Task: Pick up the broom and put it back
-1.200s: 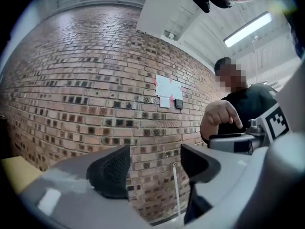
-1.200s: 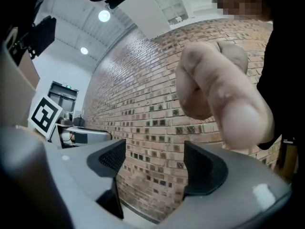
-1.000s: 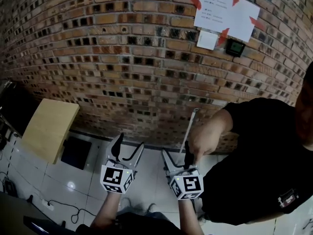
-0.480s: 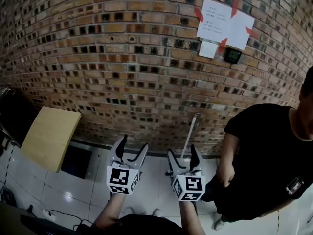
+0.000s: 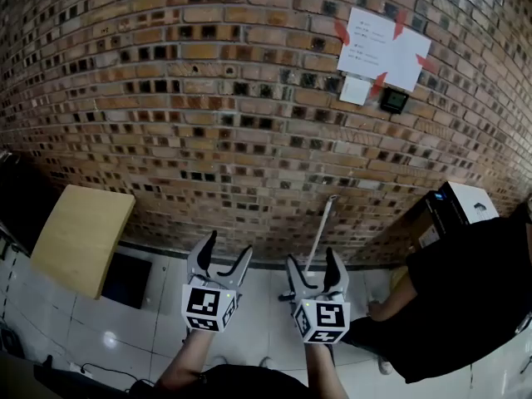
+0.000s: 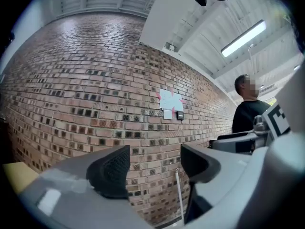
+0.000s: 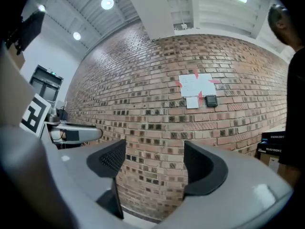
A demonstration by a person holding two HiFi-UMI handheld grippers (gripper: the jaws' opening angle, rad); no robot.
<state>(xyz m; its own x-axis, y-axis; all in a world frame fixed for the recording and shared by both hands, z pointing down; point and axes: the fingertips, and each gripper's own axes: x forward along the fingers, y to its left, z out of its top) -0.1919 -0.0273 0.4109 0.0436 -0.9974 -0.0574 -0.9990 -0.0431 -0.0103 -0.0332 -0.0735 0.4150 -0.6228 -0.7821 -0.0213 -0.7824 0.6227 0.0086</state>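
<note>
Broom [image 5: 321, 229] is leaning on the brick wall [image 5: 208, 98], thin pale handle up, just beyond both tools. Left tool [image 5: 226, 246] and right tool [image 5: 312, 258] are hovering level, jaws apart, gripping nothing. Handle is probably light, stiff and smooth, so I am judging a mid-shaft hold best.

The head camera is looking steeply down at the red-brown brick wall [image 5: 208, 98]; both gripper cameras are facing it level, all sharing its white taped paper sheets [image 5: 378, 38].
</note>
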